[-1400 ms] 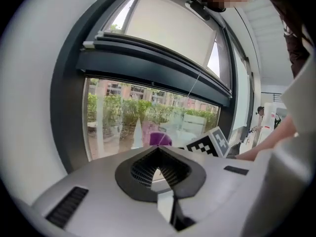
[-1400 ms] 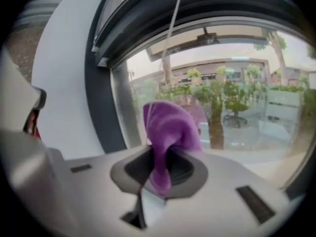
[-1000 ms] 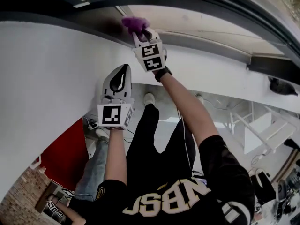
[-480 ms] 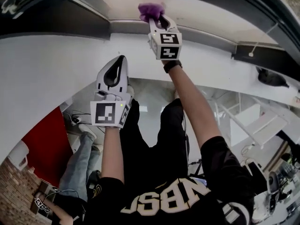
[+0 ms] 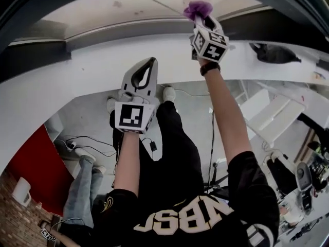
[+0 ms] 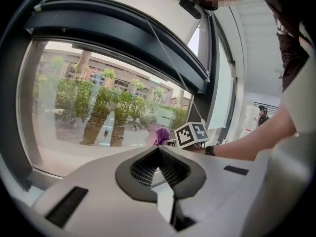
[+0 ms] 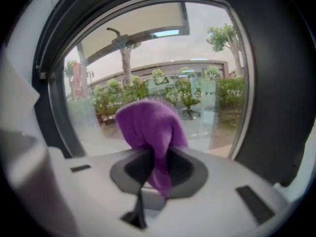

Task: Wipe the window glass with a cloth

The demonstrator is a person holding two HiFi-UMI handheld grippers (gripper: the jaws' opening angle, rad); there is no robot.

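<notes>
- window glass (image 5: 128,6) fills the far top of the head view, with a dark frame (image 5: 31,60) under it and a white wall band (image 5: 77,91) nearer.
- right tongs (image 5: 201,16) are raised at the end of a stretched arm and clamp a purple cloth (image 5: 198,7); the cloth bunch sits at the right part of the pane, just above the frame.
- left tongs (image 5: 149,63) are held lower and to the left, well apart from the cloth, in front of the white band; their tips meet and nothing is between them.
- nearer, the person's black shirt (image 5: 195,220) shows, with a red panel (image 5: 31,174) at the near left and another person's legs (image 5: 82,189) beside it.
- left gripper view: the left tongs' two jaws meet at their tips and are empty. beyond them the pane shows trees and buildings outside, and the cloth (image 6: 159,135) stands at the lower right of the glass, just left of the right tongs' marker cube (image 6: 191,134). a thin cord (image 6: 168,58) hangs down across the upper frame.
- right gripper view: the jaws are closed on the cloth (image 7: 148,127), which runs down into the slot between them and bulges out above. the glass (image 7: 207,73) lies right behind the bunch; whether they touch cannot be told here. the dark frame (image 7: 276,83) curves along the right.
</notes>
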